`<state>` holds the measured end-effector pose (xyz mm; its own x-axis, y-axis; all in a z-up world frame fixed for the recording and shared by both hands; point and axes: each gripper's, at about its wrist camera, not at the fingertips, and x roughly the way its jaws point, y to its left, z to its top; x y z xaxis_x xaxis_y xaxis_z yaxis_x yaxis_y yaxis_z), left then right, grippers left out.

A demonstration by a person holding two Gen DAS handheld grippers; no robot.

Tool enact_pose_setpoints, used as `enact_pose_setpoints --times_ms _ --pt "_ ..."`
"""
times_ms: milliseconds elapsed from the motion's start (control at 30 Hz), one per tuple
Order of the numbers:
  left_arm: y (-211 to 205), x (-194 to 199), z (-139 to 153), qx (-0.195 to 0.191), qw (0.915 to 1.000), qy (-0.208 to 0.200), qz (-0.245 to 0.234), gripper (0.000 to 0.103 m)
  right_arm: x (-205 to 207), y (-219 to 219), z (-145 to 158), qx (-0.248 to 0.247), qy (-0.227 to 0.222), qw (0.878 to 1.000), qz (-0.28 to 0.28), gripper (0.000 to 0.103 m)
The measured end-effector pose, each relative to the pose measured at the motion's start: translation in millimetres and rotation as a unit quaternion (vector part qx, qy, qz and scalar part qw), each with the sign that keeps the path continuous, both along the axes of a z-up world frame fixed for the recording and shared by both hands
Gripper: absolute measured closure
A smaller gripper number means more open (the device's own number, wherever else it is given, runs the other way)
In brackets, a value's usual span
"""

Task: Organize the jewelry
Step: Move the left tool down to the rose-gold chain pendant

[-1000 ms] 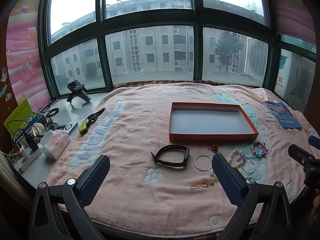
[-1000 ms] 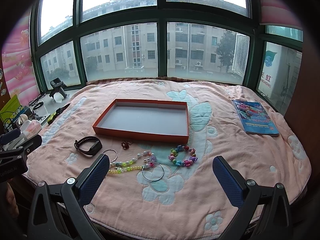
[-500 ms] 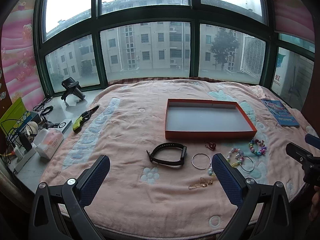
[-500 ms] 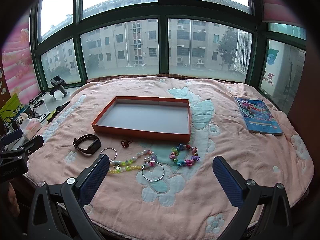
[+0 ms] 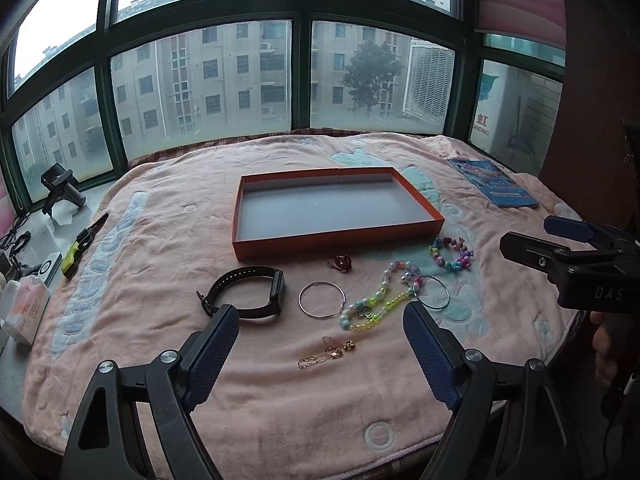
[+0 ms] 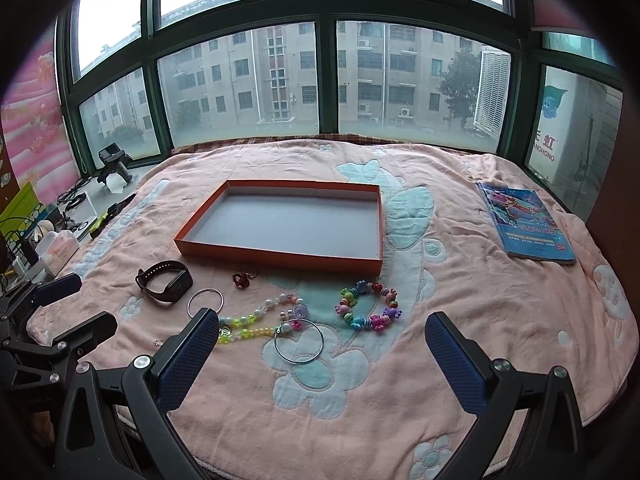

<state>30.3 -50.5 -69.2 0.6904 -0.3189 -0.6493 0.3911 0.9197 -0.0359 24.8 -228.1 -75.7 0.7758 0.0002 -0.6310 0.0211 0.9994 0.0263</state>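
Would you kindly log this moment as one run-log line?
tray: empty | jewelry: on blanket | left gripper: closing, nothing between pads, above gold chain | right gripper: open, empty

The right gripper (image 6: 320,348) finger partly hides the bead necklace (image 6: 256,322).

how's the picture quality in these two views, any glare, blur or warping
Left wrist view: soft overcast window light, no glare, sharp; fisheye bends the frames, corners dark. Right wrist view: same flat light, heavier dark vignette, blanket edge bowed, orange tray crisp.
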Motion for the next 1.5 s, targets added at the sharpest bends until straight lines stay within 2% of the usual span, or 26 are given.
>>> enact_pose_setpoints --times_ms 67,133,200,333,767,933,1200,1500 --pt "-10 5 -11 -0.005 0.9996 0.015 -0.023 0.028 3 -2 -3 0.001 0.005 1.000 -0.001 0.000" --pt "-18 10 -21 -0.014 0.9983 0.031 -0.047 0.044 5 -5 -5 0.000 0.008 1.000 -0.003 0.000" --pt "-24 15 -30 -0.026 0.9963 0.049 -0.066 0.054 8 -7 -7 -0.001 0.012 1.000 -0.005 0.000" --pt "-38 27 -48 -0.016 0.9929 0.078 -0.089 0.075 14 -12 -13 0.007 0.021 1.000 -0.006 0.000" --pt "-41 37 -75 0.017 0.9903 0.111 -0.082 0.080 29 -19 -30 0.020 0.044 0.999 -0.008 0.000" --pt "-39 42 -81 0.009 0.9896 0.120 -0.079 0.080 32 -19 -35 0.023 0.051 0.998 -0.006 0.000" --pt "-40 53 -85 0.004 0.9895 0.124 -0.074 0.080 35 -20 -38 0.026 0.057 0.998 -0.008 0.000" --pt "-40 54 -87 0.023 0.9907 0.117 -0.066 0.080 38 -20 -40 0.028 0.060 0.998 -0.007 0.000"
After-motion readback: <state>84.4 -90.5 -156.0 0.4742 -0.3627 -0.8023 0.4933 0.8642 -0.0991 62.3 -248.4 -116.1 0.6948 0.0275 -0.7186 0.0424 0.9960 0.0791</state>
